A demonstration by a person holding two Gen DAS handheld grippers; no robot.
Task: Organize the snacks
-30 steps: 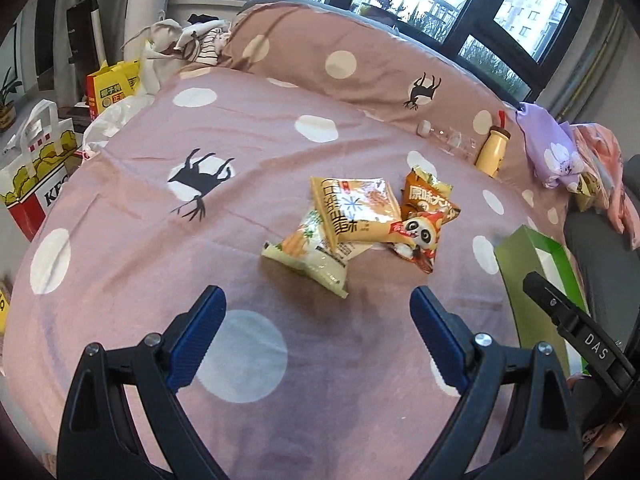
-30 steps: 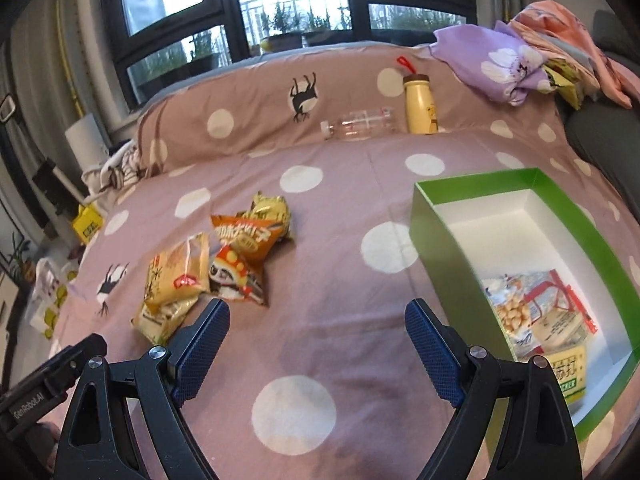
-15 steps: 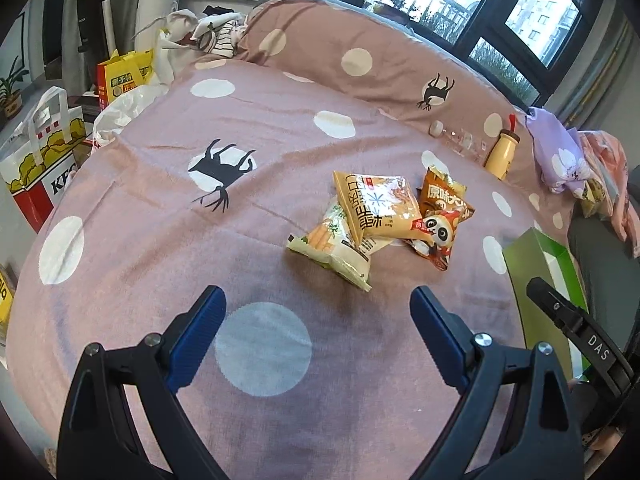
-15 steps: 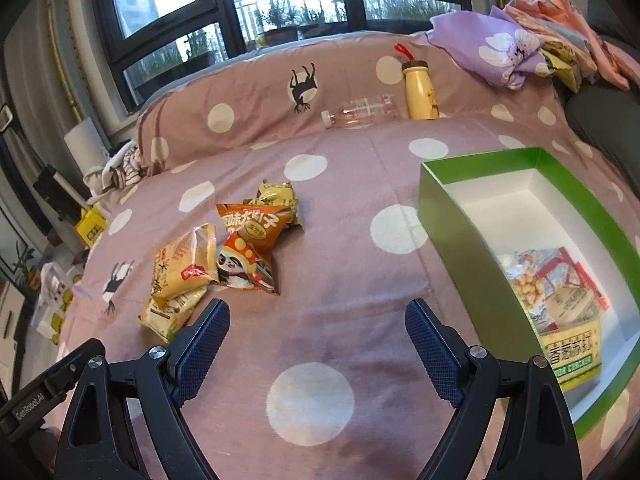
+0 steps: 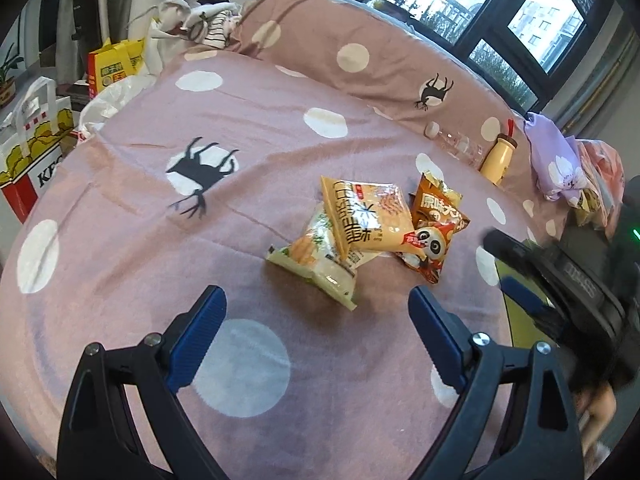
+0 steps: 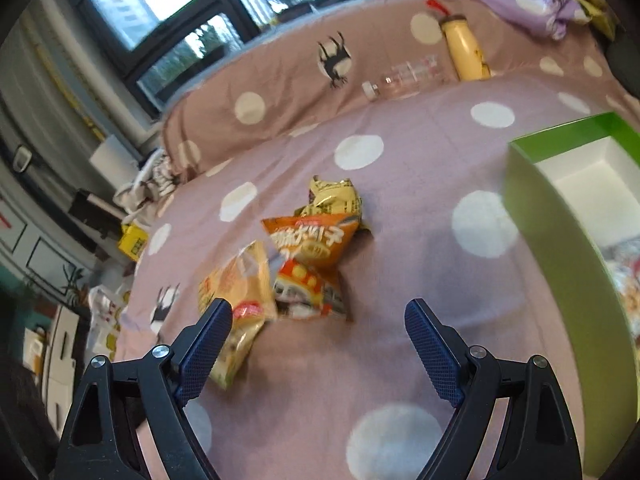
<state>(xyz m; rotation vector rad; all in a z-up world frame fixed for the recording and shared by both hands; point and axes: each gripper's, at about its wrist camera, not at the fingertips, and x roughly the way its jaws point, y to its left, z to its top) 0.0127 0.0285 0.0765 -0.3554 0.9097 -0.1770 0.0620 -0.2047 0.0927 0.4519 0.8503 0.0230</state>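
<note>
Left tongs (image 5: 312, 300) apart, empty, right tongs (image 6: 318, 314) apart (view blurred), snack packets (image 5: 372, 224) heaped mid-bed (image 5: 120, 200), green box (image 6: 560, 248) right, some snacks inside

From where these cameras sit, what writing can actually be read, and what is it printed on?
"KFC", partly cut off: red and white carrier bag beside the bed.
"原味大": orange snack bag.
Large characters on the yellow snack packet: foreshortened, not legible.
Yellow box label: too small.
Lettering on the right gripper body: blurred.
</note>
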